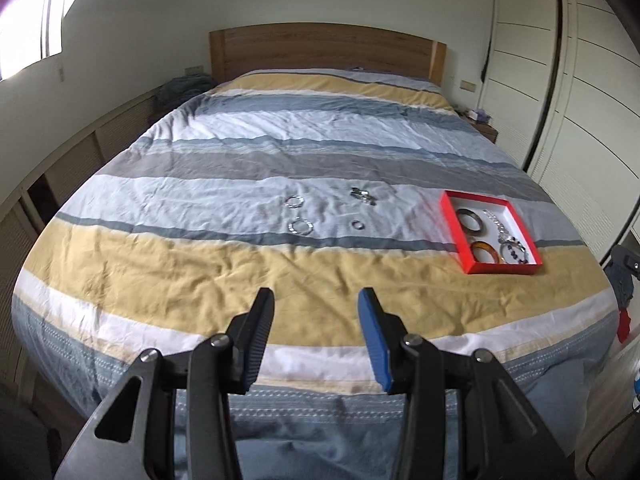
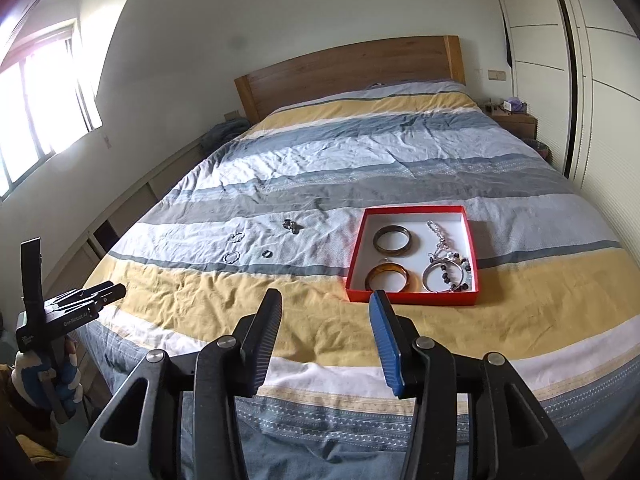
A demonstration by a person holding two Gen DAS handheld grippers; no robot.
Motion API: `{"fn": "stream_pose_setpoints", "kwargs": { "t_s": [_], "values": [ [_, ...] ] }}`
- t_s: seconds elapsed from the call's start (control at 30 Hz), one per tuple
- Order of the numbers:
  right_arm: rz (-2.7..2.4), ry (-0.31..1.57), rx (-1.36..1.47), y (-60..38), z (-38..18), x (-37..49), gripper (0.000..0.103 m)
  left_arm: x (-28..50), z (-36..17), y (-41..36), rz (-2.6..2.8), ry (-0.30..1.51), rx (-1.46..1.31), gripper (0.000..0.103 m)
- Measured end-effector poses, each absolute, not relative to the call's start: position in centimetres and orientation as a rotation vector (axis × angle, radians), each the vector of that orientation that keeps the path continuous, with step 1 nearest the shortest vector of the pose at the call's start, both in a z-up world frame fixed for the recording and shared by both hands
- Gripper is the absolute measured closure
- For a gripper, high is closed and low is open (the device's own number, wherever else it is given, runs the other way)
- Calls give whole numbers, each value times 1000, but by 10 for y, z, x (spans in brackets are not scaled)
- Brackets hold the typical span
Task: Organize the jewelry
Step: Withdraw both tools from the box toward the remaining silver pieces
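A red tray (image 1: 452, 222) (image 2: 357, 258) lies on the bed and holds a dark bangle (image 1: 470, 220) (image 2: 393, 239), an amber bangle (image 1: 484, 252) (image 2: 387, 277), a silver chain (image 2: 437, 236) and beaded bracelets (image 2: 447, 276). Loose on the white stripe lie two beaded rings (image 1: 295, 202) (image 1: 302, 227), a small dark ring (image 1: 357, 224) (image 2: 267, 254) and a dark clump of jewelry (image 1: 362, 195) (image 2: 291, 225). My left gripper (image 1: 317, 298) is open and empty above the bed's foot. My right gripper (image 2: 326, 300) is open and empty, just short of the tray.
The striped duvet (image 1: 280, 148) covers the whole bed, with a wooden headboard (image 1: 320, 50) at the far end. White wardrobe doors (image 1: 580, 100) stand on the right, low cabinets (image 1: 80, 160) on the left. The left gripper also shows in the right wrist view (image 2: 118, 290).
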State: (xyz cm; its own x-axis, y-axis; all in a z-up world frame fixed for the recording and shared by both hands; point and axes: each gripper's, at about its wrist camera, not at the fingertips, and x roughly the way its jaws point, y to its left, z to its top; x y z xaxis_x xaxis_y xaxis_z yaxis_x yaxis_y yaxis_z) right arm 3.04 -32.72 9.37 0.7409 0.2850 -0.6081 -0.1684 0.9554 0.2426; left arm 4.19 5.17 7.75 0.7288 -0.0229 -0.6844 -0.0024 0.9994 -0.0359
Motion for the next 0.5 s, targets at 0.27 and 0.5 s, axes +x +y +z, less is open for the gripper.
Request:
{"fn": "stream_pose_setpoints", "kwargs": {
  "t_s": [0.27,0.5],
  "values": [
    [302,721,131,-297,92,35,58,26,59,116,121,774,-113,61],
    [333,767,65,-265,85,62,58,60,36,124,106,828,-128,61]
  ]
}}
